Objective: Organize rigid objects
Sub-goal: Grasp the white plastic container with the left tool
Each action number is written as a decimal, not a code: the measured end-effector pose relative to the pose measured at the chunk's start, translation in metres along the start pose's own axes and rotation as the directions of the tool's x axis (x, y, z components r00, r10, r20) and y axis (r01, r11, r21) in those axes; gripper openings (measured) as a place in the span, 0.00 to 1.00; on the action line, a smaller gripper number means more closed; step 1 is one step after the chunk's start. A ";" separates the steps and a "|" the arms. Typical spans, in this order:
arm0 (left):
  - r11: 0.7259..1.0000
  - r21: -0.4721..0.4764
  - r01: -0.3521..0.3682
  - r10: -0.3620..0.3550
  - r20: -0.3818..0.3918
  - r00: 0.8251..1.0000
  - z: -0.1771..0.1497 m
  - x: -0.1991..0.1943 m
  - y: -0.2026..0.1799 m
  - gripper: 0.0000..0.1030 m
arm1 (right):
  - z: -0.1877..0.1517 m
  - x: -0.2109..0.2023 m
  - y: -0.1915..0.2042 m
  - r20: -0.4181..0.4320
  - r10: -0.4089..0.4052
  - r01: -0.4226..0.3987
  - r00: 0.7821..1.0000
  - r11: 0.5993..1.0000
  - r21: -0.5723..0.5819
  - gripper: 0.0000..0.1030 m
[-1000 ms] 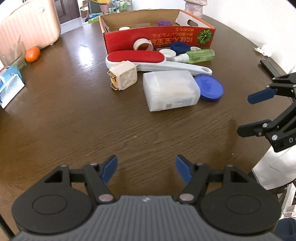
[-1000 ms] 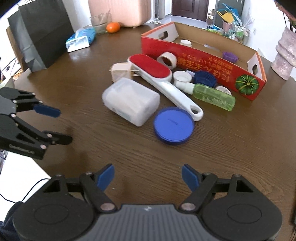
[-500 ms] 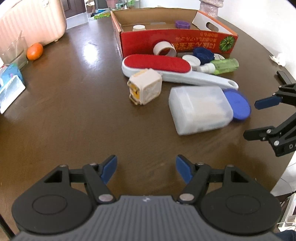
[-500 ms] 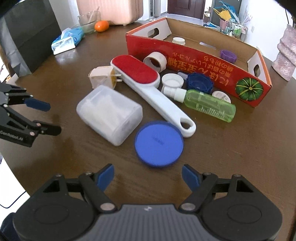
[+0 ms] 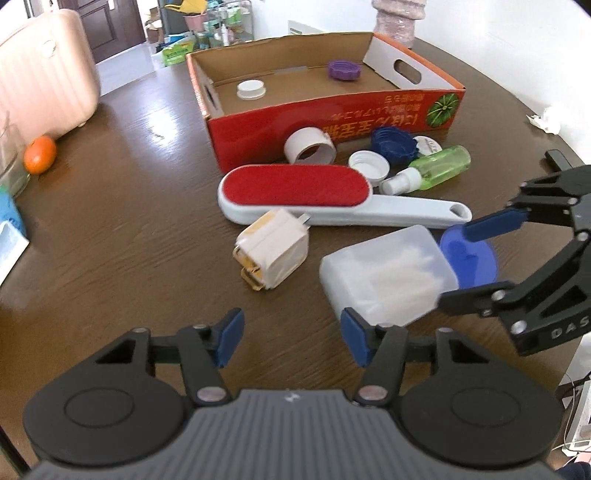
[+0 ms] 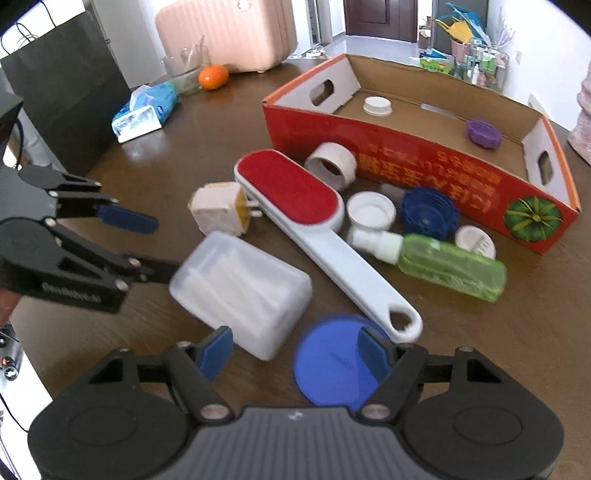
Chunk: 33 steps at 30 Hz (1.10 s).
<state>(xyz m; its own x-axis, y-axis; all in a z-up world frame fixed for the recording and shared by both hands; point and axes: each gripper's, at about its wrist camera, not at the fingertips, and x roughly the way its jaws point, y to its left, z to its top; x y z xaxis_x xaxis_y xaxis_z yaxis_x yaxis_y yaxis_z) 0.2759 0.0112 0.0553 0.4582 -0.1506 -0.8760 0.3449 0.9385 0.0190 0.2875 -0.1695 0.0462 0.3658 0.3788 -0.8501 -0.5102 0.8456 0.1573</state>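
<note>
Rigid items lie in front of a red cardboard box (image 5: 332,122) that holds a white cap (image 5: 251,89) and a purple cap (image 5: 345,70). They include a red-padded lint brush (image 5: 295,192), a tape roll (image 5: 310,150), a green spray bottle (image 6: 450,267) and a white plug cube (image 5: 271,254). My left gripper (image 5: 291,338) is open with its jaws closing on nothing, just short of the translucent plastic box (image 5: 384,273). My right gripper (image 6: 295,349) is open and closing, above the box's near corner (image 6: 240,295) and the blue round lid (image 6: 332,362). Each gripper shows in the other's view: right gripper (image 5: 469,262), left gripper (image 6: 159,245).
On the dark wooden table (image 5: 129,206) are an orange (image 5: 40,159), a tissue pack (image 6: 146,110) and a glass bowl (image 6: 184,77). A pink suitcase (image 6: 229,33) and a black bag (image 6: 62,92) stand behind. A dark blue cap (image 6: 428,210) and white lids (image 6: 371,210) crowd the box front.
Both grippers moved forward toward the pile, so the plastic box and blue lid now lie right at the fingertips. Both pairs of jaws stand narrower than before.
</note>
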 end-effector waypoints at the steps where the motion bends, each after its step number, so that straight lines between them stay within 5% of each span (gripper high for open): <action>1: 1.000 -0.004 0.011 -0.011 -0.005 1.000 0.002 0.001 0.000 0.51 | 0.003 0.002 0.001 -0.001 0.006 -0.006 1.000 1.000 -0.001 0.68; 8: 0.994 -0.058 0.090 -0.093 -0.045 0.995 0.011 0.015 0.006 0.37 | 0.015 0.010 -0.002 -0.004 0.068 -0.068 0.998 0.997 0.040 0.55; 13: 0.985 -0.114 0.130 -0.137 -0.058 0.989 0.027 0.017 0.014 0.36 | 0.028 0.013 -0.012 -0.008 0.093 -0.092 0.996 0.992 0.085 0.53; 23: 0.974 -0.194 0.114 -0.134 -0.090 0.987 0.046 0.030 0.018 0.31 | 0.041 0.020 -0.045 0.021 0.142 -0.144 0.990 0.964 0.226 0.43; 31: 0.950 -0.267 0.163 -0.188 -0.070 0.980 0.049 0.021 0.029 0.32 | 0.039 0.018 -0.055 0.026 0.171 -0.172 0.985 0.950 0.263 0.37; 33: 0.935 -0.278 0.222 -0.245 -0.051 0.968 0.049 0.017 0.029 0.41 | 0.039 0.017 -0.055 0.028 0.172 -0.174 0.985 0.950 0.260 0.36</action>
<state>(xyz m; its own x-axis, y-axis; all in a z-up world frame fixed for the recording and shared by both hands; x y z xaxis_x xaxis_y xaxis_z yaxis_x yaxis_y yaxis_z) 0.3345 0.0207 0.0646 0.3176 -0.3599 -0.8773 0.1960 0.9301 -0.3106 0.3518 -0.1945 0.0422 0.2943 0.5294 -0.7957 -0.3455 0.8352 0.4279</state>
